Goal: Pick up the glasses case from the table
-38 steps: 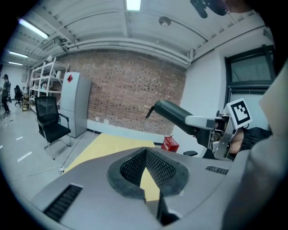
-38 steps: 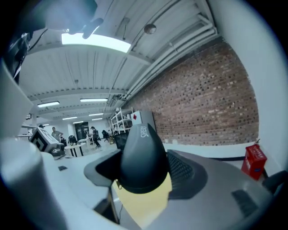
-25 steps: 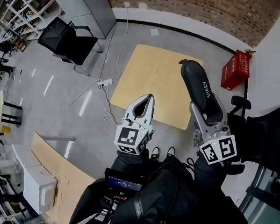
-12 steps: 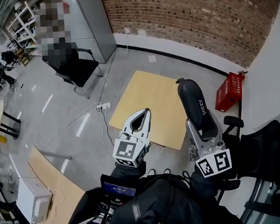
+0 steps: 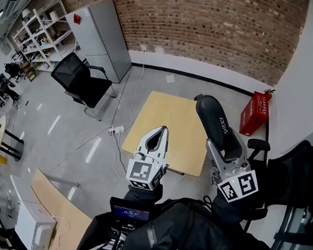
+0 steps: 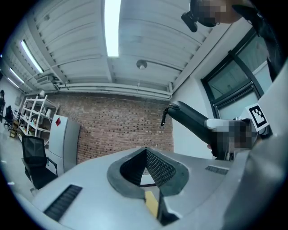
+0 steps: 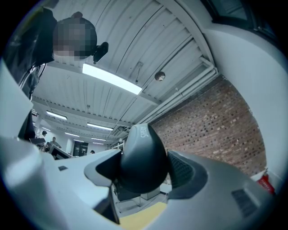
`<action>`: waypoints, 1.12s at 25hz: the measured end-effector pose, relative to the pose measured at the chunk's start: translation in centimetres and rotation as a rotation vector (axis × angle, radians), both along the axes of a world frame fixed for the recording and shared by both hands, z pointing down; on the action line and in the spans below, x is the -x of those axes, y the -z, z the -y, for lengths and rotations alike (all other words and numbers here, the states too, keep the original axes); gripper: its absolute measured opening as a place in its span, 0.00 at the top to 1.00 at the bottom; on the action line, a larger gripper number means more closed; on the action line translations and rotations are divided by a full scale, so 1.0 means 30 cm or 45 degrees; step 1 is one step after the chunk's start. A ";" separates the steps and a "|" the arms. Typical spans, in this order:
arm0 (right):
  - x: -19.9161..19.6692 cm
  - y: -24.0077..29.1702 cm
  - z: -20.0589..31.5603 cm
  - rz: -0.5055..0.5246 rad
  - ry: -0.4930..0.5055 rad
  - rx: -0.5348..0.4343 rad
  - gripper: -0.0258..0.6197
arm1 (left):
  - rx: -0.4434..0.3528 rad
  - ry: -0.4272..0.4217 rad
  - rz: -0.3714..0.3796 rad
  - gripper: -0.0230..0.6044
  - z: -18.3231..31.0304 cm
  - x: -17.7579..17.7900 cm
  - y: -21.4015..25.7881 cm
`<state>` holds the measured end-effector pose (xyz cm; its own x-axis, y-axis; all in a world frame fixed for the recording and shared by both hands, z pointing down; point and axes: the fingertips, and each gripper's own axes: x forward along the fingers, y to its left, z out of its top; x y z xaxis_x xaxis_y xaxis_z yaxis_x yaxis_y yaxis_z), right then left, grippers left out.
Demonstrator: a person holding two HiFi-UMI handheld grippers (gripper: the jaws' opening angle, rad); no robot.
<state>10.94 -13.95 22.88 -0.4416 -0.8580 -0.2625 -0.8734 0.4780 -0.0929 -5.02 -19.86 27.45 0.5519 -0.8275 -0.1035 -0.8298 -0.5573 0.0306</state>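
Observation:
The black glasses case (image 5: 216,125) is held upright in the air, over the right edge of the light wooden table (image 5: 164,121) as the head view shows it. My right gripper (image 5: 224,150) is shut on its lower end. In the right gripper view the case (image 7: 141,164) fills the space between the jaws. My left gripper (image 5: 159,130) is raised beside it on the left, shut with nothing in it. In the left gripper view its tips (image 6: 146,150) meet, and the case (image 6: 191,120) shows at the right.
A black office chair (image 5: 83,81) and a grey cabinet (image 5: 102,38) stand at the back left before the brick wall. A red crate (image 5: 253,114) sits right of the table. Cables and a power strip (image 5: 116,130) lie on the floor. Another wooden desk (image 5: 56,205) is at the lower left.
The head view has tilted up, so more brick wall and the cabinet show. Both grippers stay raised, and the case stays in the right one.

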 end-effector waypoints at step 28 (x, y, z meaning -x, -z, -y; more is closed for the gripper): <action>0.002 0.014 -0.006 0.005 -0.018 -0.020 0.45 | -0.005 -0.010 0.012 0.96 0.002 -0.007 0.009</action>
<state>10.88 -13.76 22.47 -0.4283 -0.8600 -0.2776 -0.8799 0.4668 -0.0886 -4.82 -19.92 27.18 0.5596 -0.8225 -0.1018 -0.8254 -0.5641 0.0204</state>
